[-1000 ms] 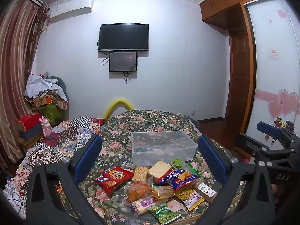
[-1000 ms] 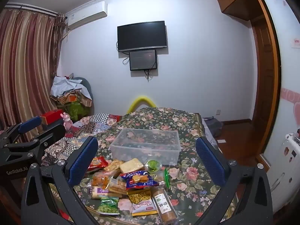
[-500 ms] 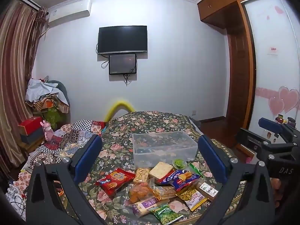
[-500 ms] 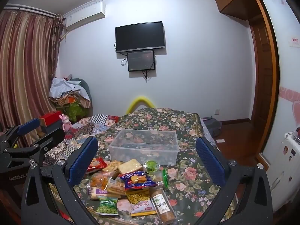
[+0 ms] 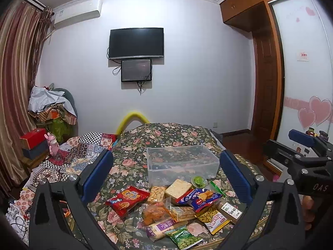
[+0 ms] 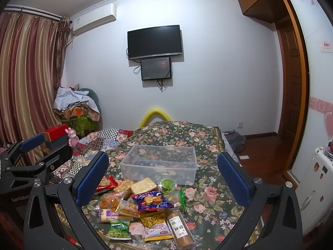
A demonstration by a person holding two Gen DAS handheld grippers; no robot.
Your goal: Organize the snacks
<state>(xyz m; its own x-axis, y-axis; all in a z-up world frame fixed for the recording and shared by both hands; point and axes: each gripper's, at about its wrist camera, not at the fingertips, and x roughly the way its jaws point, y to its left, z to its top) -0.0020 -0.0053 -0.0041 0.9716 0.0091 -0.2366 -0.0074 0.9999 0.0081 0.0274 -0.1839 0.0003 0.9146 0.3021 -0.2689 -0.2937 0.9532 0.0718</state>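
Note:
A pile of snack packets lies on the floral table near its front: a red packet (image 5: pixel 127 198), a blue packet (image 5: pixel 199 195), a green pea packet (image 5: pixel 184 237), a cracker pack (image 5: pixel 178 188). Behind it stands an empty clear plastic box (image 5: pixel 181 164). My left gripper (image 5: pixel 166 179) is open and empty, held above the pile. My right gripper (image 6: pixel 164 179) is open and empty too, over the same pile, with the blue packet (image 6: pixel 151 201) and the box (image 6: pixel 159 164) ahead. Each gripper shows at the edge of the other's view.
The floral tablecloth (image 5: pixel 162 134) covers the table. A patchwork-covered surface (image 5: pixel 68 158) lies to the left, with a red box (image 5: pixel 33 137) and a pink toy (image 5: pixel 52 143). A wardrobe door (image 5: pixel 266 83) stands right. A white suitcase (image 6: pixel 316 179) is at far right.
Both grippers have tilted or risen slightly, so the table and snacks sit a little lower in view. Both stay open and nothing on the table has moved.

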